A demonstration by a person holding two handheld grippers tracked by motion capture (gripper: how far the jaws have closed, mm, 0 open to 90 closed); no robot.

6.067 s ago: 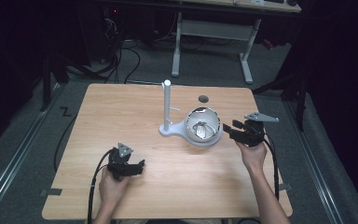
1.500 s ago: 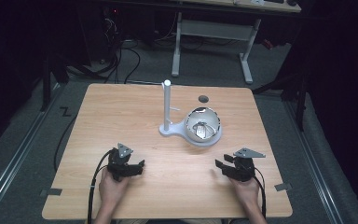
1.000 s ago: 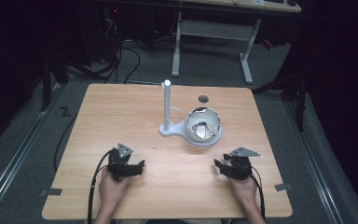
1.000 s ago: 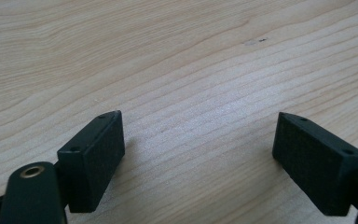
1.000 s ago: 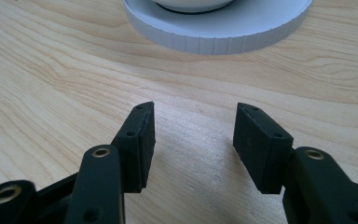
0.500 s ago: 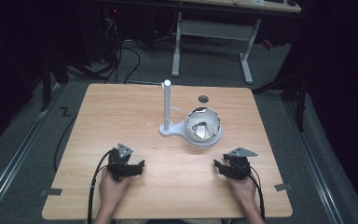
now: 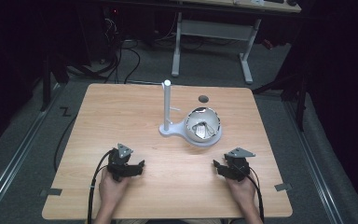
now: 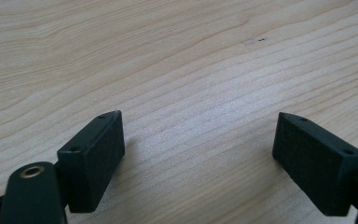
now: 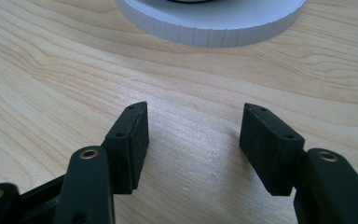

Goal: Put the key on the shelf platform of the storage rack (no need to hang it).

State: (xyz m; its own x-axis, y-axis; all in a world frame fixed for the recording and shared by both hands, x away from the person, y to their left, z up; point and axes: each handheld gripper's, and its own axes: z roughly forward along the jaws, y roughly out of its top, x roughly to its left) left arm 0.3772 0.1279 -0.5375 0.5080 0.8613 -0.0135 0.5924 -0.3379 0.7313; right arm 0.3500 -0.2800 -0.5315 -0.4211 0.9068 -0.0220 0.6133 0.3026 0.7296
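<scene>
A white stand (image 7: 168,128) with an upright post (image 7: 167,105) holds a shiny metal bowl (image 7: 203,125) at the table's middle back. My left gripper (image 7: 141,167) rests low on the wood at the near left, open, with bare table between its pads (image 8: 93,158). At the near right my right gripper (image 7: 216,167) points toward the stand and is open; its jaws have just been opening and nothing is between them. In the right gripper view the stand's white ribbed base (image 9: 214,23) lies just ahead of the right gripper (image 9: 193,135). Bare wood lies ahead of the left gripper (image 8: 200,140).
The wooden table (image 7: 121,112) has a small dark round hole (image 7: 203,98) behind the bowl. Cables trail from both grippers off the near edge. Beyond the table stand a white desk frame (image 7: 214,32) and floor cables.
Six seconds ago my right gripper was beside the bowl's right side; it has since come back to the near right of the table. My left gripper has stayed put.
</scene>
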